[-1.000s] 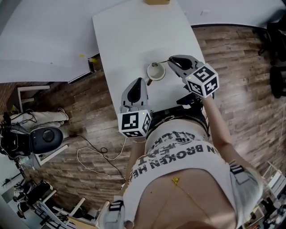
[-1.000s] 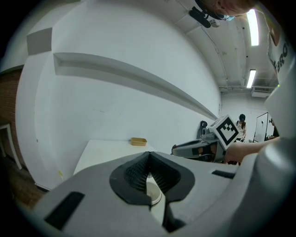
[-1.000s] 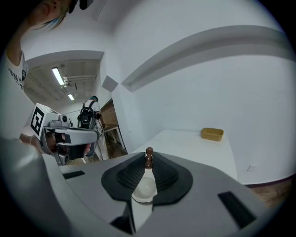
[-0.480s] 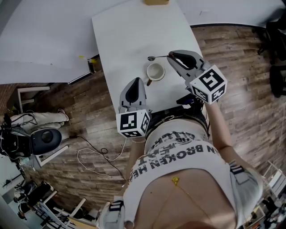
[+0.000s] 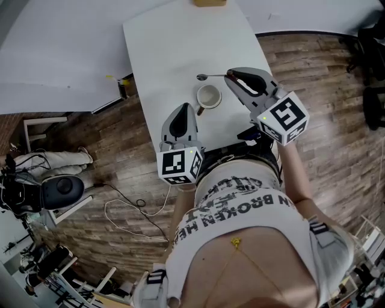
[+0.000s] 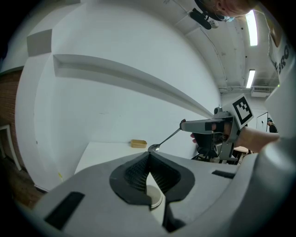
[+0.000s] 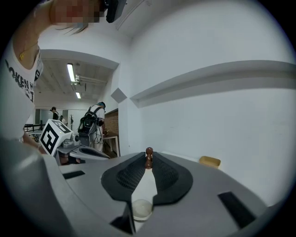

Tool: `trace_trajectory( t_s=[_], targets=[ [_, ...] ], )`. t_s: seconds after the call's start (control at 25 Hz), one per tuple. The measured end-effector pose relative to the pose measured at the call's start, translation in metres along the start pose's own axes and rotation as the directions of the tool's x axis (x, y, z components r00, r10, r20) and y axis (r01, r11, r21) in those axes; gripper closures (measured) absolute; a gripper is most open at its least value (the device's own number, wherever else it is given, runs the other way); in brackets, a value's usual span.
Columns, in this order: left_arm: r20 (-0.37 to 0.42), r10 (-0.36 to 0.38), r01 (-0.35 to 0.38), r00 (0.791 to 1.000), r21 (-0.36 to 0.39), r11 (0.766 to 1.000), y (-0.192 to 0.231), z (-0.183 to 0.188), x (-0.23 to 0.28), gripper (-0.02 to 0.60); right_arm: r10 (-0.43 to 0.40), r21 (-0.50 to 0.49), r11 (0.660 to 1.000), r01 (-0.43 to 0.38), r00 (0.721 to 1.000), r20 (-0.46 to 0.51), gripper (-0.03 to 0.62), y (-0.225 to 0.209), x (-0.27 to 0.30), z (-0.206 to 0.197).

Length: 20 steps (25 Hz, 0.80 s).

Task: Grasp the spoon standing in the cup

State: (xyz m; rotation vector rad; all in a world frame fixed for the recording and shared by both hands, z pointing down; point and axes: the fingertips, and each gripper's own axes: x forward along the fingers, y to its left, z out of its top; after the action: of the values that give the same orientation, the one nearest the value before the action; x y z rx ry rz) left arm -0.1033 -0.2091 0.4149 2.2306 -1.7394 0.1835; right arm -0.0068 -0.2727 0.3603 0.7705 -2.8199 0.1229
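My right gripper [image 5: 230, 74] is shut on the handle of a metal spoon [image 5: 210, 77]. The spoon sticks out level to the left, over the table just beyond the white cup [image 5: 209, 96]. In the right gripper view the spoon's brown handle end [image 7: 149, 156] pokes up between the closed pads, and the cup [image 7: 141, 208] shows low down behind them. My left gripper [image 5: 187, 109] is shut and holds nothing, near the table's front edge, pointing at the cup. From the left gripper view I see the spoon [image 6: 164, 140] hanging from the right gripper [image 6: 185, 125].
The white table [image 5: 174, 42] is narrow, with wooden floor on both sides. A small yellow object [image 5: 210, 2] lies at its far end. A person's torso fills the near side. Cables and equipment lie on the floor at left.
The right gripper has lifted the spoon out of the cup and carried it a little away from the person. The spoon now lies level beyond the cup. The left gripper has barely moved.
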Motion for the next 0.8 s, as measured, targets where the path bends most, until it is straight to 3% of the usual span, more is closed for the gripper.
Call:
trace_trajectory(
  t_s=[0.8],
  targets=[
    [0.008,-0.020,0.020,1.000,0.011,1.000,-0.0084,0.0034,-0.0023,0.586,0.016,-0.009,1.000,-0.016,1.000,0.014,0.548,0.0099,-0.0044,0.0060]
  ],
)
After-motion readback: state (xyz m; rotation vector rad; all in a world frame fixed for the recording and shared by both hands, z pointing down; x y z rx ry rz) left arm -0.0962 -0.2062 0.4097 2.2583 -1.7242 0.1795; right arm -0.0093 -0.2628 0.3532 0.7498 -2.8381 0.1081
